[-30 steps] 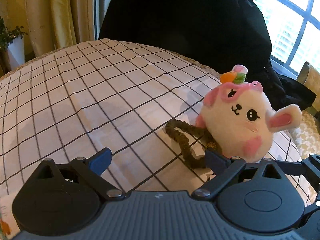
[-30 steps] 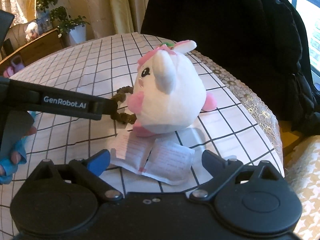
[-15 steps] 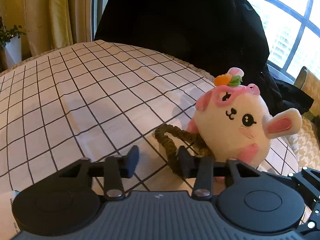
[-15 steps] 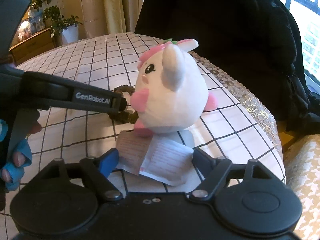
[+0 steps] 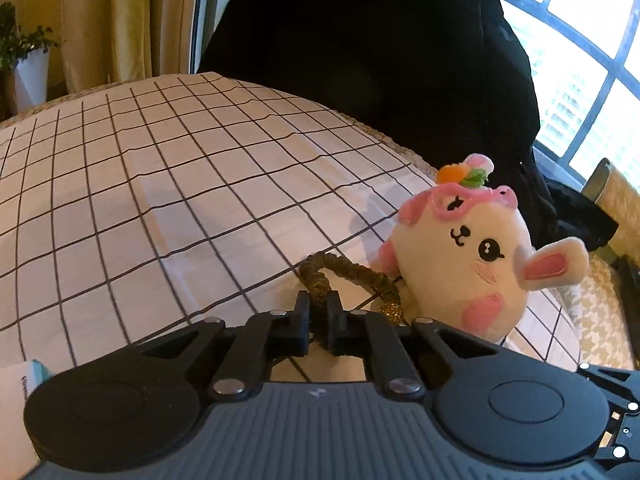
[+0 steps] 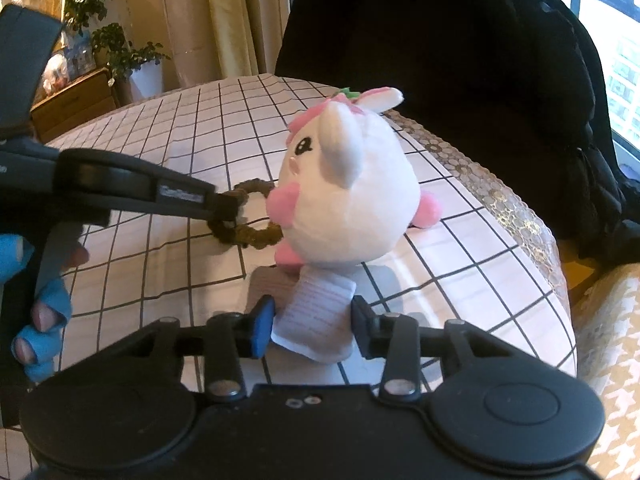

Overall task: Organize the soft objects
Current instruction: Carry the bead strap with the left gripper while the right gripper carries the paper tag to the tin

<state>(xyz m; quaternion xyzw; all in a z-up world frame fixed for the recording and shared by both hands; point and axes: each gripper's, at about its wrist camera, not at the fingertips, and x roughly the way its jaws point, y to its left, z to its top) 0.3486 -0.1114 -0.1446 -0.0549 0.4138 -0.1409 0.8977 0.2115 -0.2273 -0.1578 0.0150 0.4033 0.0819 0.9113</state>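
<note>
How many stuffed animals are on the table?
1. The plush sits near the table's right edge, its loop pinched in the left tool. Others may be out of view.

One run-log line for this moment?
left hand-held gripper: shut on hanging loop | right hand-held gripper: closing around paper tag, pads apart | plush toy: on table

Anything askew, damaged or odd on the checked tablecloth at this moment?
Nothing is damaged or spilled. The plush toy leans tilted, its paper tag crumpled on the tablecloth between the right tongs, which have just been closing. The left tongs pinch its olive loop.
</note>
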